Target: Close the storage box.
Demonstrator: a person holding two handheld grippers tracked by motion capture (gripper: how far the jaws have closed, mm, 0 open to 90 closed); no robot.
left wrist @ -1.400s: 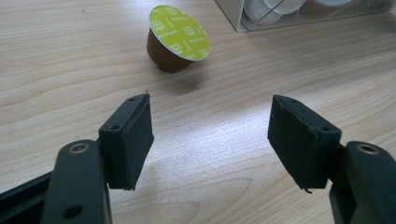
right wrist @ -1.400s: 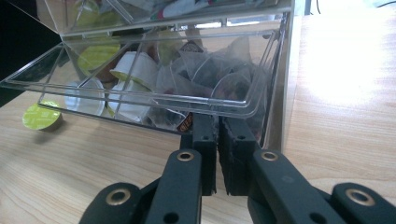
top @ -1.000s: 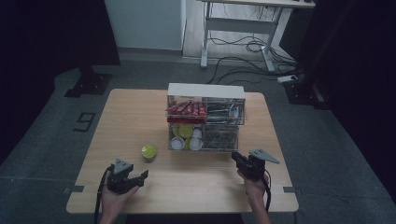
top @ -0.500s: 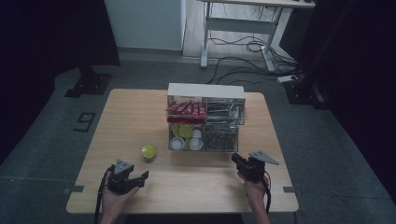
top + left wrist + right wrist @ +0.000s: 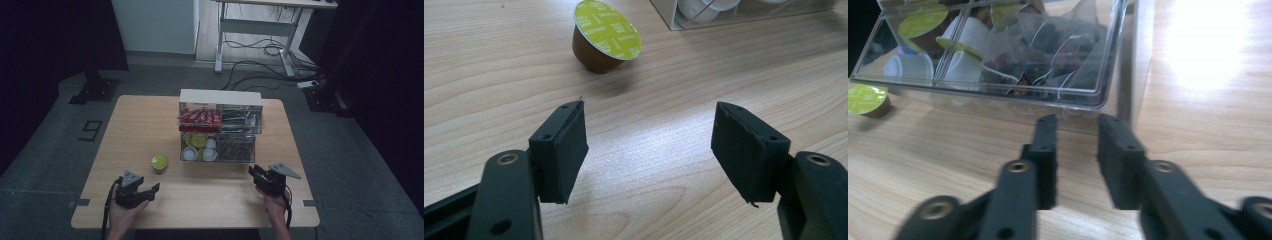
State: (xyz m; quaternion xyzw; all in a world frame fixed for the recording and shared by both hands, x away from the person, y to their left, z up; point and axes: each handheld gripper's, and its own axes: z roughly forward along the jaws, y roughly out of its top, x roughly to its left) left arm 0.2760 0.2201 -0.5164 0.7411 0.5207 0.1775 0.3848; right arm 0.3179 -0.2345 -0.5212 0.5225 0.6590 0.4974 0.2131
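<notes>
My left gripper (image 5: 651, 150) stands wide apart and empty; the green-lidded capsule (image 5: 605, 36) sits upright on the counter (image 5: 150, 125) at its eleven o'clock, not yet picked up. My right gripper (image 5: 1077, 160) has just been opening, nothing between its jaws, facing the clear organizer (image 5: 998, 95). I judge everything is left to do. The tea bags inside are blurred.

From above, the print on the red packets (image 5: 200, 117) in the clear organizer (image 5: 220, 131) is too small to read, and the dark contents of the upper right compartment (image 5: 240, 120) cannot be made out. In the left gripper view the organizer is cut by the top edge, leaving a corner with white cups (image 5: 704, 7). In the right gripper view the near jaws are blurred, a bright glare (image 5: 1208, 45) washes out the table (image 5: 948, 150), and the green-lidded capsule (image 5: 867, 99) is cut by the left edge.
</notes>
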